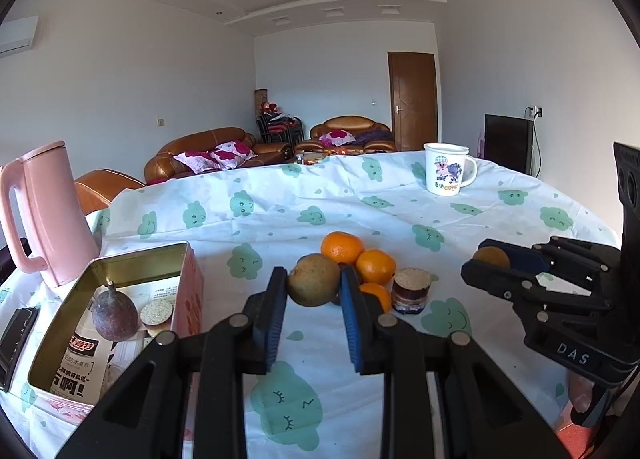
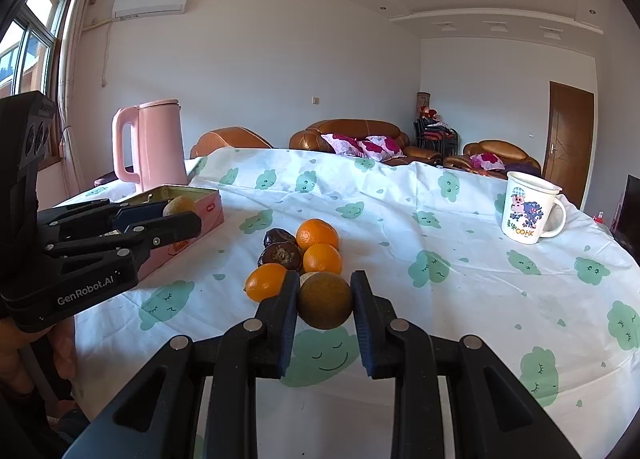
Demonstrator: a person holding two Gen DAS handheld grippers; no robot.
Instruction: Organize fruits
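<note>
My left gripper [image 1: 313,278] is shut on a round brown-green fruit [image 1: 314,291], held just above the tablecloth. To its left an open pink tin box [image 1: 120,263] holds a purple passion fruit [image 1: 114,313] and a cut half [image 1: 157,313]. Behind the held fruit sit three oranges [image 1: 342,247] and a dark cut fruit [image 1: 411,293]. My right gripper [image 2: 326,290] is shut on a second brown-green fruit [image 2: 325,303], in front of the oranges [image 2: 317,234] and two dark wrinkled fruits [image 2: 282,255]. Each gripper shows in the other's view, the right gripper [image 1: 486,259] and the left gripper [image 2: 182,216].
A pink kettle [image 1: 44,211] stands behind the tin at the table's left edge. A white cartoon mug [image 2: 528,211] stands at the far right. A dark phone [image 1: 16,335] lies left of the tin. The white tablecloth [image 2: 440,299] carries green cloud prints. Sofas stand beyond.
</note>
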